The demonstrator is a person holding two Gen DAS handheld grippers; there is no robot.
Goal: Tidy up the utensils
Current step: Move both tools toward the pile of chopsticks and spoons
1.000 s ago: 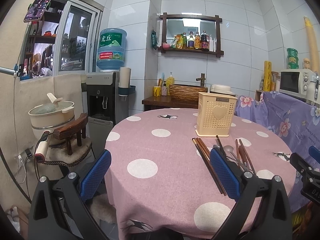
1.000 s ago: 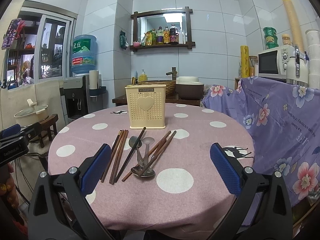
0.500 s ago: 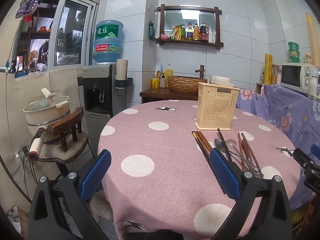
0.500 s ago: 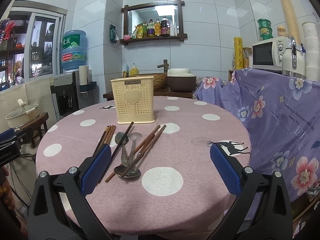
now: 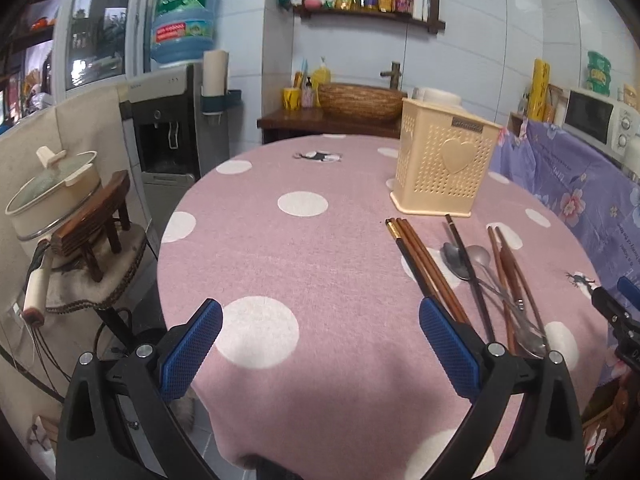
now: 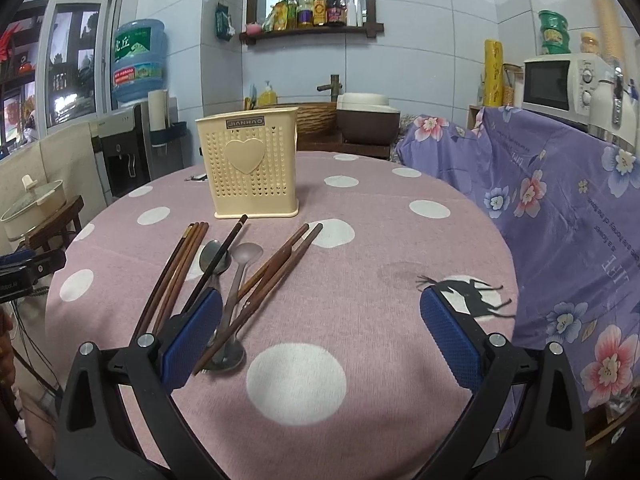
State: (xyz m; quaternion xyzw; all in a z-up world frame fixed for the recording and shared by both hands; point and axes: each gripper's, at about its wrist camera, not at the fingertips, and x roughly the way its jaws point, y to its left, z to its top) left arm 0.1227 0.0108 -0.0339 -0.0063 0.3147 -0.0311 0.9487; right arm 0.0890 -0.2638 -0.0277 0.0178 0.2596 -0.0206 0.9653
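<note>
A round table (image 6: 380, 240) with a pink polka-dot cloth carries everything for the task. Toward its far side stands the cream perforated utensil holder (image 6: 248, 168), upright, and nothing shows above its rim. Just in front of it the utensils lie loose on the cloth: a bundle of brown chopsticks (image 6: 176, 272) at the left, one dark chopstick (image 6: 222, 254) lying across a metal spoon (image 6: 214, 258), a second spoon (image 6: 240, 270), and another pair of wooden chopsticks (image 6: 276, 268) that crosses the spoon handles.

The left gripper (image 5: 320, 344) and the right gripper (image 6: 320, 336) both hover over the near edge with the jaws wide apart and nothing between them.

The risk, I think, is the crossing. Because the pieces overlap, closing on one chopstick may drag its neighbours or roll a spoon toward the table edge. Thin round sticks can also slip out of the flat pads.
</note>
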